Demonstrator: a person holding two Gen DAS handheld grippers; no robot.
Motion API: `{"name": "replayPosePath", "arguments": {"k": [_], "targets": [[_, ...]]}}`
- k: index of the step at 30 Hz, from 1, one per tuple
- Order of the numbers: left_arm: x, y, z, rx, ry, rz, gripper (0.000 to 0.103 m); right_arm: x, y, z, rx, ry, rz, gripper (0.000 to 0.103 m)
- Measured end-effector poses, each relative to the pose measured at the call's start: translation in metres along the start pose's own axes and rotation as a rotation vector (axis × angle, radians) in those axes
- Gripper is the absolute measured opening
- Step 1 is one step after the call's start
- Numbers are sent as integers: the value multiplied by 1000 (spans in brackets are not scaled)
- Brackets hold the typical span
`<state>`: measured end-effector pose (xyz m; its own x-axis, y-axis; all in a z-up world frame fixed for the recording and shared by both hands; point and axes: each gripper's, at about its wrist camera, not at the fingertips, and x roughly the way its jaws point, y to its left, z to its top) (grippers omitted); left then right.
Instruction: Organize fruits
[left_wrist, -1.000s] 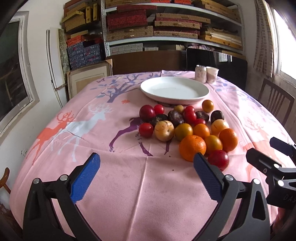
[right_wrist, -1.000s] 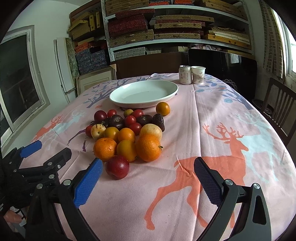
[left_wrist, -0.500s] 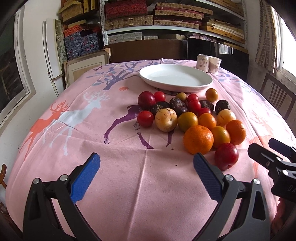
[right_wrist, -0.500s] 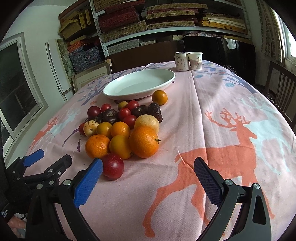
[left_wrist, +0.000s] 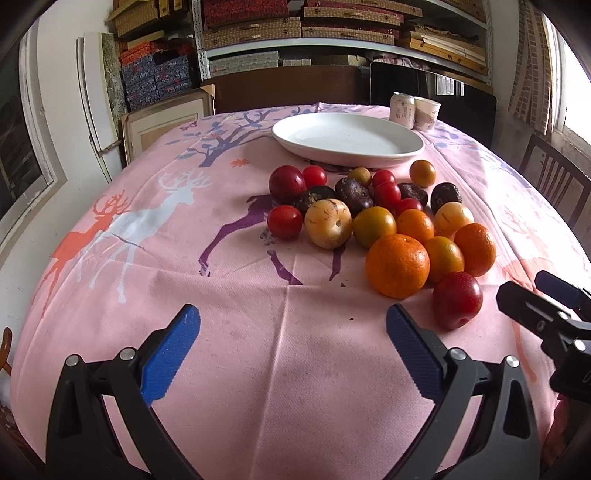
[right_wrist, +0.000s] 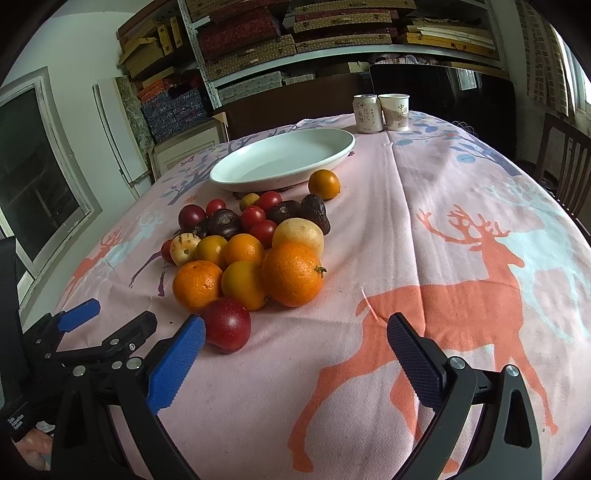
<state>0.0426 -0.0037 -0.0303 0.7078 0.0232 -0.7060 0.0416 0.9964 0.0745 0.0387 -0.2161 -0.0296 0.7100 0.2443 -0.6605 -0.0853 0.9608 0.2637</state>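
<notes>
The right gripper (right_wrist: 295, 347) hangs low over the tablecloth (right_wrist: 443, 229) with its jaws spread wide and nothing between them; its left, blue pad sits just beside the red plum (right_wrist: 226, 324), close enough that I cannot tell whether it touches. That plum looks like the likely first pick, since it lies at the near edge of the fruit pile (right_wrist: 251, 251), just in front of two oranges. To take it cleanly, the gripper should shift toward the plum so the fruit sits centred between the pads, then close gently across its widest part; a round, smooth fruit could squirt out sideways if pinched off-centre, and a nudge might set the neighbouring oranges rolling. The left gripper (left_wrist: 291, 339) is equally wide open and empty, hovering over bare cloth short of the pile, with the large orange (left_wrist: 397, 266) nearest its right finger but apart from it. Beyond the pile, the white plate (right_wrist: 343, 151) stands empty at the far side of the table, the probable destination, so no fruit has been sorted yet. A drink can (right_wrist: 366, 113) and a paper cup (right_wrist: 395, 112) stand together behind the plate.
</notes>
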Motion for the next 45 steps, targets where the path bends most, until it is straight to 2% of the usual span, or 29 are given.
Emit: {"name": "replayPosePath", "arguments": {"k": [13,28,32,36,38,42,44,45], "targets": [[4,3,-1,-11,10,0,99,-1,14,-1,-74,-9,13,100],[3,4,-2,-14,4,10,99,3,16,-3,-91,1,11,100],[1,7,-2,-22,0,-19,99,5,27,-2,-136,14,8,100],[0,24,-4,-87,5,15,99,11,53,2,-234,24,48,99],[0,36,-7,-130,16,12,99,21,59,3,-244,70,57,99],[-1,47,-12,-155,24,6,99,34,61,1,-232,129,44,84],[-1,44,-12,-148,28,0,99,36,58,1,-208,134,47,65],[0,41,-11,-137,29,-12,99,39,57,1,-200,152,41,40]]}}
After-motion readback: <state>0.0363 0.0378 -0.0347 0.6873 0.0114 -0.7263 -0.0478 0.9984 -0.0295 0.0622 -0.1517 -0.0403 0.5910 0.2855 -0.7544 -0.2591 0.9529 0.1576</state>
